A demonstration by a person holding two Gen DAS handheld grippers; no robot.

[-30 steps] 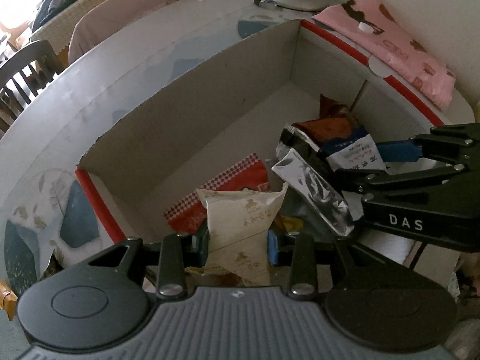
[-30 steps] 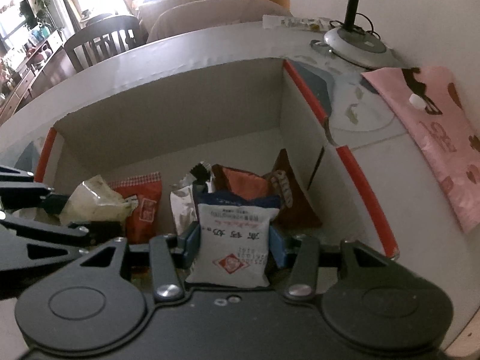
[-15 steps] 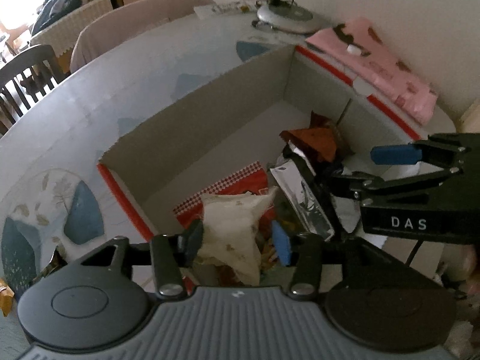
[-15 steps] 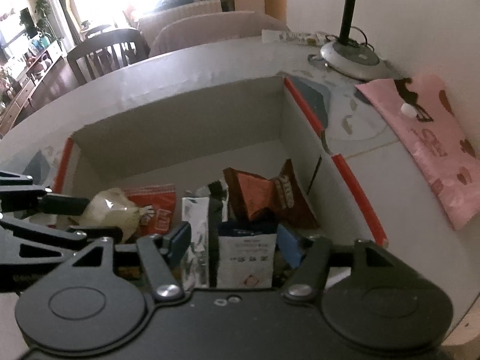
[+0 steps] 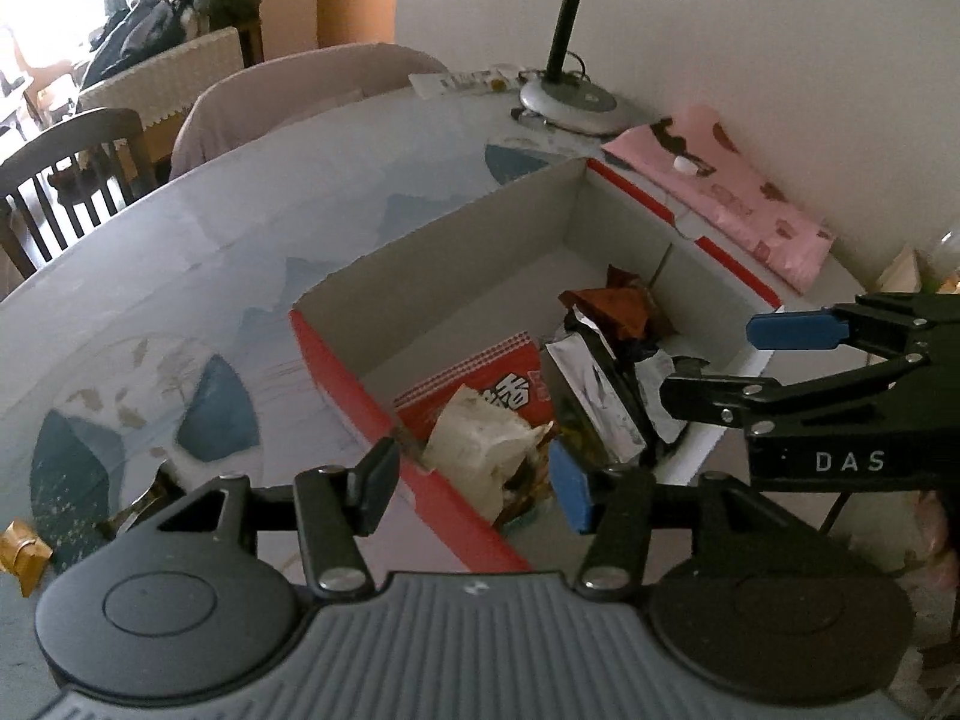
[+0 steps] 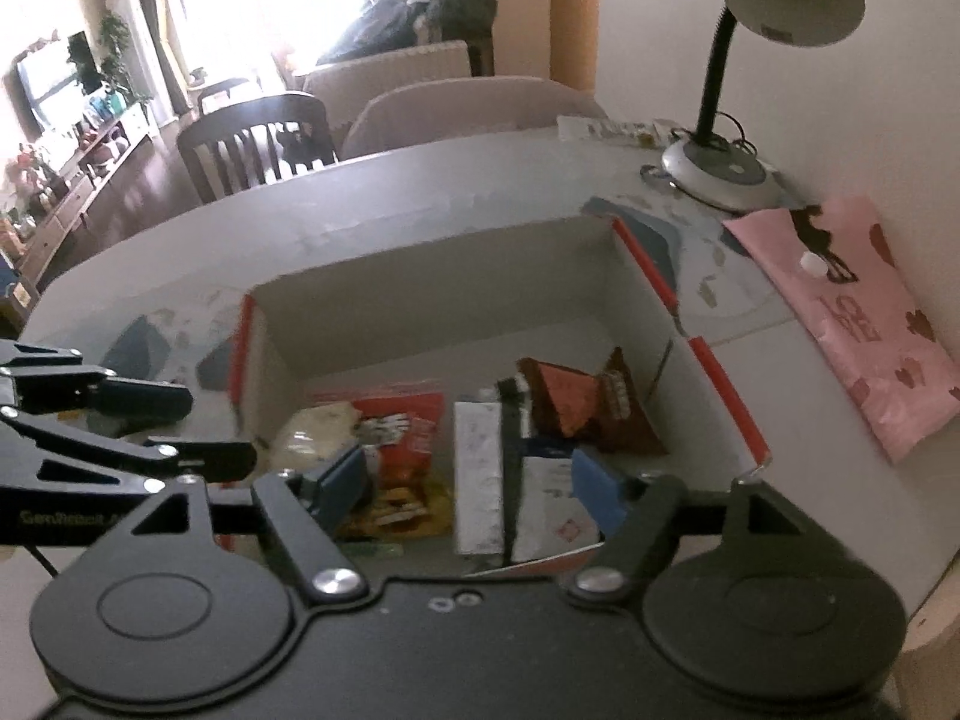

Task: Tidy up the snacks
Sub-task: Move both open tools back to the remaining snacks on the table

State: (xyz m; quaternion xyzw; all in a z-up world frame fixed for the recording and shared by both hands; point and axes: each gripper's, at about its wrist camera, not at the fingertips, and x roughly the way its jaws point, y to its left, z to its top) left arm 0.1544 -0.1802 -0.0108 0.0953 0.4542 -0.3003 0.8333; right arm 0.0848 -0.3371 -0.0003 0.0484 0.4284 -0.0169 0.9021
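Note:
A white cardboard box with red rims [image 5: 456, 252] [image 6: 420, 276] stands on the table and holds several snack packs. A cream pack [image 5: 480, 450] [image 6: 318, 438], a red pack [image 5: 480, 384] [image 6: 408, 420], a silver pack [image 5: 594, 384] [image 6: 477, 474], a white and blue pack [image 6: 549, 492] and a brown pack [image 5: 612, 306] [image 6: 576, 402] lie in its near half. My left gripper [image 5: 474, 486] is open and empty above the near rim. My right gripper [image 6: 474, 486] is open and empty above the packs; it also shows in the left wrist view [image 5: 744, 360].
A pink pouch [image 5: 720, 198] [image 6: 864, 324] lies right of the box. A desk lamp [image 5: 600, 60] [image 6: 732, 138] stands at the back near the wall. Gold wrappers [image 5: 24, 552] lie at the table's left front. Chairs [image 6: 264, 144] stand behind the table.
Both grippers have opened and let their packs fall into the box, then drawn back and up. The cream pack and the white and blue pack now lie in the box.

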